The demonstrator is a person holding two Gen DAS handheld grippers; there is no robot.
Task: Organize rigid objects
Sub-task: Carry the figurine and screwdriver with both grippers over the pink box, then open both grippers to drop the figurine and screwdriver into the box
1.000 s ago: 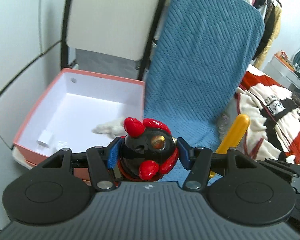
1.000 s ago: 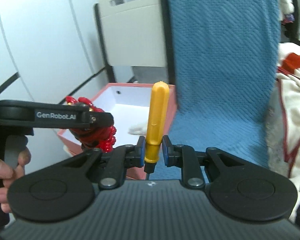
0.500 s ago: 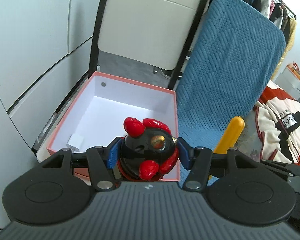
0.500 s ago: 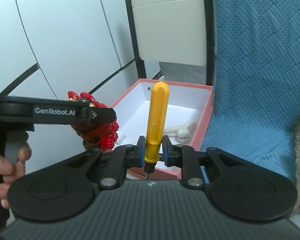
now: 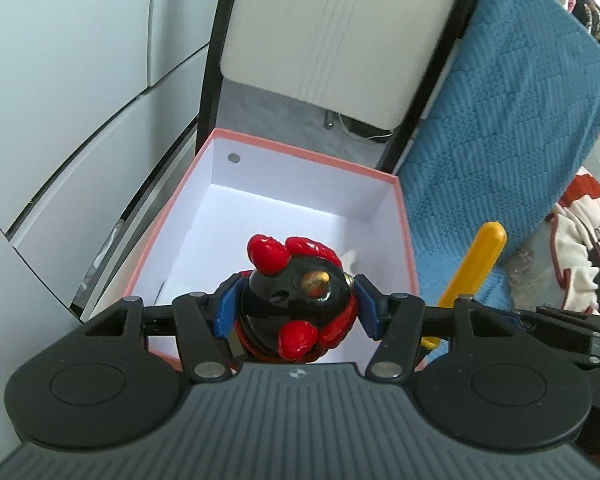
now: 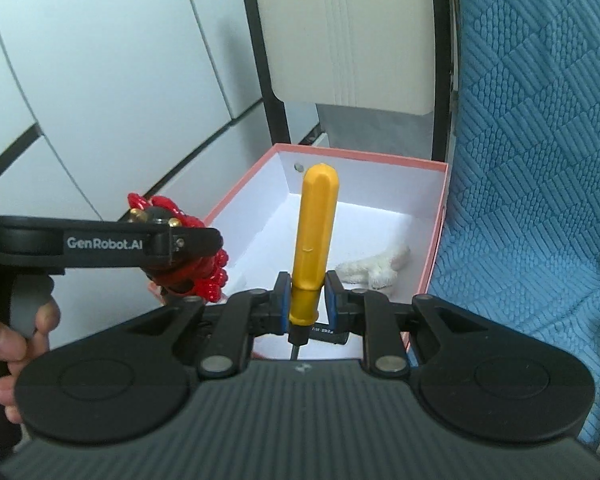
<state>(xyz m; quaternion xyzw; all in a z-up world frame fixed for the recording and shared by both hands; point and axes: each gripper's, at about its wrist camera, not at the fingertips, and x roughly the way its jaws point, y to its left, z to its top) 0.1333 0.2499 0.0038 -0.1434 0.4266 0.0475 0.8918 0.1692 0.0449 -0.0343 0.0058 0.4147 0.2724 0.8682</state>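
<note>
Left tool [image 5: 296, 312] clamped on the black-and-red rooster figurine [image 5: 298, 306], blue pads on either side of its round body, jaws roughly half spread; the figurine hangs over the near end of the pink box [image 5: 405, 216]. Right tool [image 6: 307, 298] nearly closed, gripping the yellow-handled screwdriver [image 6: 314, 240] low on the handle, handle pointing up and away, metal shank poking down behind the pads; it sits over the near right part of the same box. Both loads are above the opening but not yet down inside. Risks: the figurine is glossy and rounded, so the pads likely have little contact area; any tilt could let it rotate or squirt out, and a drop from here may chip it or bounce it off the near rim. The screwdriver is held near one end, so it could pivot in the pads, and on release it may tip over the right wall onto the blue cushion [image 6: 540, 160]. The two tools sit close side by side, so a clash over the box looks possible if both descend together. The white fuzzy thing [image 6: 374, 266] on the box floor, right side, could catch a landing screwdriver and leave it propped.
</note>
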